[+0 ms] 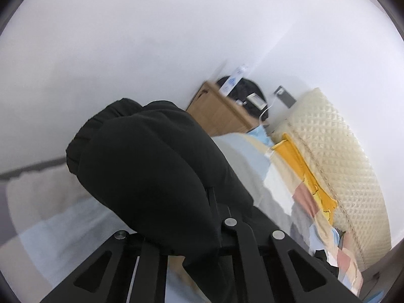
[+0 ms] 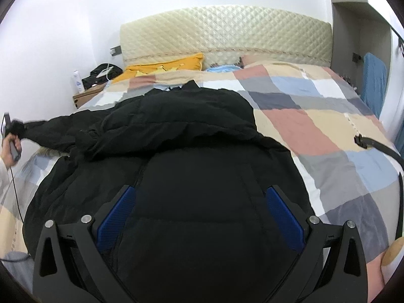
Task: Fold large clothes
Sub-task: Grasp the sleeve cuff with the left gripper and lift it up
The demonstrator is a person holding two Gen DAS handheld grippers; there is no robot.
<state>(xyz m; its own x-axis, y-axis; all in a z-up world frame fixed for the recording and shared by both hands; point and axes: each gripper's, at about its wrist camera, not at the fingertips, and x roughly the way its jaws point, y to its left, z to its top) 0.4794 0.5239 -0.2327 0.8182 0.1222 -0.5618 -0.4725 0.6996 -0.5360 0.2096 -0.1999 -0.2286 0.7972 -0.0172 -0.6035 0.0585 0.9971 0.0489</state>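
The black padded jacket (image 2: 176,136) lies spread on the patchwork quilt (image 2: 315,116), and every place below is given from that jacket.

Furthest out to its left, in the right wrist view, the left gripper (image 2: 11,126) is pinched on the end of the jacket's sleeve (image 2: 48,125), which runs stretched from the body of the coat out past the bed's edge. The left wrist view agrees: dark fabric bunches straight ahead of the closed-up linkage, though the pads themselves are buried in cloth, so exactly how much cuff is caught I can only guess. To do this step well, the sleeve should be carried back over the jacket's chest in one smooth arc, kept taut enough that the padding does not crumple, and laid flat across the front before the grip is let go.

At the jacket's near hem, the right gripper (image 2: 202,217) stands with its blue pads (image 2: 115,217) wide apart, one on either side of the zip line and the lower front panel. Whether the pads rest on the fabric or hang just over it cannot be told. It would serve best by pinning the hem down while the sleeve comes across.

Beyond the jacket's collar lie a yellow pillow (image 2: 164,67) and the quilted headboard (image 2: 227,30).
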